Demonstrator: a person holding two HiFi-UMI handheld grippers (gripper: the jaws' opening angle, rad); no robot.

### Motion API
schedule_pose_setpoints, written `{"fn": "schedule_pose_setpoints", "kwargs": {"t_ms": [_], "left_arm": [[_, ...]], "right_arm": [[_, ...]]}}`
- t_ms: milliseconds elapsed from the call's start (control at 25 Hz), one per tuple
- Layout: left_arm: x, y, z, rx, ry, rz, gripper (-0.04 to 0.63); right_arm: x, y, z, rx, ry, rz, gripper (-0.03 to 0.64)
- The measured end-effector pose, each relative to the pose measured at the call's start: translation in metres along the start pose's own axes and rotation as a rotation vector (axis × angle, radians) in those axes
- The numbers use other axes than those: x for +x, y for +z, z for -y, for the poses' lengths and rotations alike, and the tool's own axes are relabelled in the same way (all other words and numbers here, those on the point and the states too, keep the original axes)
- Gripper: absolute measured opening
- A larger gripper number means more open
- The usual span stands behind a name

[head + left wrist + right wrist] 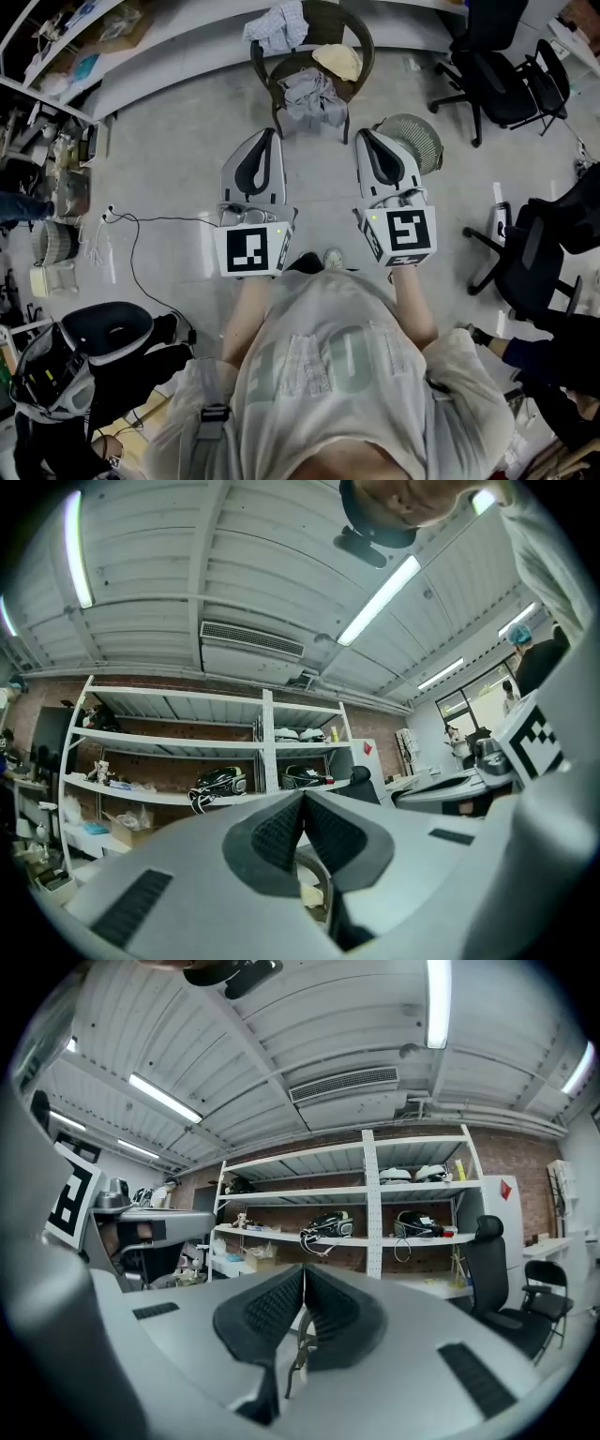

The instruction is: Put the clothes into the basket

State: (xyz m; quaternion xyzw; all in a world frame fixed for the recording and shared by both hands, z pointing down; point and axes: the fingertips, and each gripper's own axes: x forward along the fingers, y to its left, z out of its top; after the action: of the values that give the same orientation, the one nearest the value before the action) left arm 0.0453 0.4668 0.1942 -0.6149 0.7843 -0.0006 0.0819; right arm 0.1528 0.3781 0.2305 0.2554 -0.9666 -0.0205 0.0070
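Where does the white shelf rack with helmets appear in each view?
Head view: not in it.
Left gripper view: shelf rack left of centre, mid-height.
Right gripper view: shelf rack right of centre, mid-height.
Shared landmark: the dark helmets on its middle shelf.

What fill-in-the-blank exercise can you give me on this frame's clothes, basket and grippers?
1. The clothes lie on a ____.
2. In the head view, the basket stands to the ____ of them.
3. The left gripper and the right gripper hold ____.
Missing words: chair; right; nothing.
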Motion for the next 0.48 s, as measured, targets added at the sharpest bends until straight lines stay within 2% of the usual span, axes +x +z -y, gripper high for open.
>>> {"fn": "schedule_pose_setpoints", "kwargs": {"t_ms": [240, 480], "left_arm": [[0.012, -0.023, -0.009, -0.013, 0.033, -0.025, 0.017], [0.057, -0.035, -0.025, -0.019, 0.03, 0.011, 0.017]], "right_arm": [[0.013, -0.02, 0.014, -0.029, 0.023, -0.027, 0.023], [0.042, -0.025, 0.035, -0.06, 0.013, -0.001, 0.023]]}}
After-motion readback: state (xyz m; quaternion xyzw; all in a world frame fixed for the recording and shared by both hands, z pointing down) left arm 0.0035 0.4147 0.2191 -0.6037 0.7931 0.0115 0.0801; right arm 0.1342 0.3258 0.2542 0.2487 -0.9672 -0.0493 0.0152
